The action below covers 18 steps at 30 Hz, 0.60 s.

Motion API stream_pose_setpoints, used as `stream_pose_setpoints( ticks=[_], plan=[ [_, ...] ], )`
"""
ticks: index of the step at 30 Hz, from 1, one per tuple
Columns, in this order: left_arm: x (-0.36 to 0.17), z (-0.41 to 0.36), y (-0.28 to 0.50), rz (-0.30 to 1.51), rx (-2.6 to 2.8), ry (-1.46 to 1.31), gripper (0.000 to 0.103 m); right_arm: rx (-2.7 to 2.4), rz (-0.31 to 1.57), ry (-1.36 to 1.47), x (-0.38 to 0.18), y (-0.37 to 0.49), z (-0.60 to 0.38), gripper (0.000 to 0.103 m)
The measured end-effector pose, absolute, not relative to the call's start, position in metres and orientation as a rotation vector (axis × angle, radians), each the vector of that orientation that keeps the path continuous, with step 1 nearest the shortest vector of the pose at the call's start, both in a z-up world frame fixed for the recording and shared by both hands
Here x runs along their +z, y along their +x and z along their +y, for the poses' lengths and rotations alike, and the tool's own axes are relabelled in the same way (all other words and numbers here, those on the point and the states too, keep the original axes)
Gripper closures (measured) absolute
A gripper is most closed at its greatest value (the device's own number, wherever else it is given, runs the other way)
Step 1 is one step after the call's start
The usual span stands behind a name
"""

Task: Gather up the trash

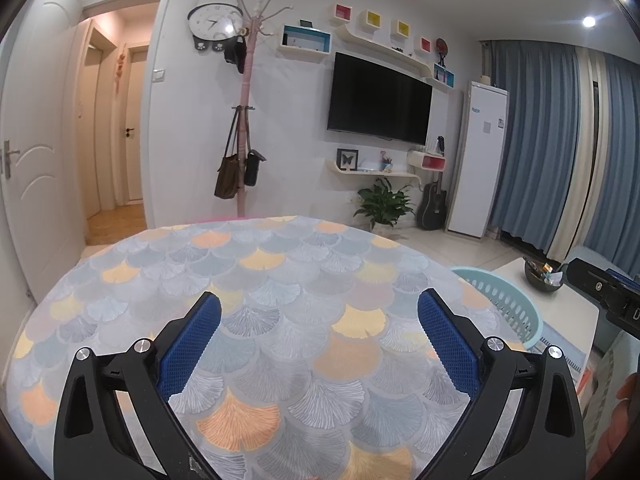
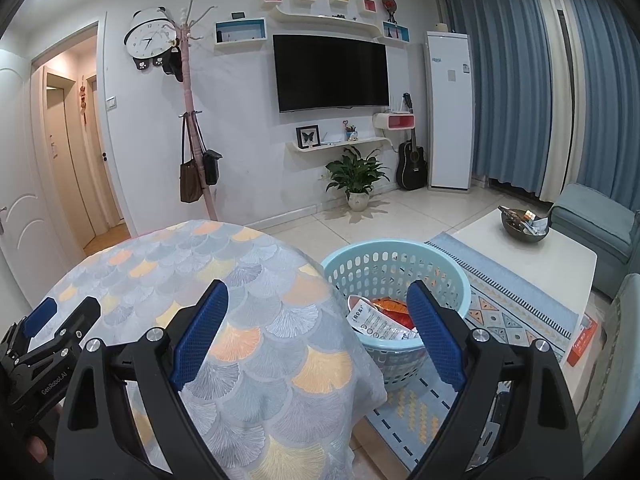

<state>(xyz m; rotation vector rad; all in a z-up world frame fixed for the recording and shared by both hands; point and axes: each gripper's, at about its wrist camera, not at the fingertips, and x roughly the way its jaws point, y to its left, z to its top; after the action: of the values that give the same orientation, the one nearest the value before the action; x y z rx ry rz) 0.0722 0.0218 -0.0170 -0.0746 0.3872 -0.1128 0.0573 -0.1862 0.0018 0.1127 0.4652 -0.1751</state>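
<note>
The job looks nearly done — wrappers [image 2: 384,322] already lie in the light-blue basket [image 2: 362,256] at lower centre, on the floor just beside the tabletop [image 1: 280,280]. Its fan-patterned cloth shows no litter. Both the left claw [image 1: 319,312] and right claw [image 2: 318,300] hang spread and hold nothing. Beyond — a television [image 2: 332,72], coat stand [image 2: 192,112], curtains.

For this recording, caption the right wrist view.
Open right tongs hover over patterned tablecloth, beside blue basket holding wrappers.

Both wrist views look low across the patterned table [image 1: 280,280] toward the TV wall [image 2: 330,72], sharing both.
</note>
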Motion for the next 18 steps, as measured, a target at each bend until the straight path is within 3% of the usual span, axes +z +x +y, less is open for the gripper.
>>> stream_pose_setpoints(
  ticks=[18],
  plan=[
    [-0.0119, 0.0127, 0.0679, 0.371, -0.091, -0.030, 0.007, -0.175, 0.467, 0.114, -0.0012, 0.0579, -0.1879, 0.017]
  ],
)
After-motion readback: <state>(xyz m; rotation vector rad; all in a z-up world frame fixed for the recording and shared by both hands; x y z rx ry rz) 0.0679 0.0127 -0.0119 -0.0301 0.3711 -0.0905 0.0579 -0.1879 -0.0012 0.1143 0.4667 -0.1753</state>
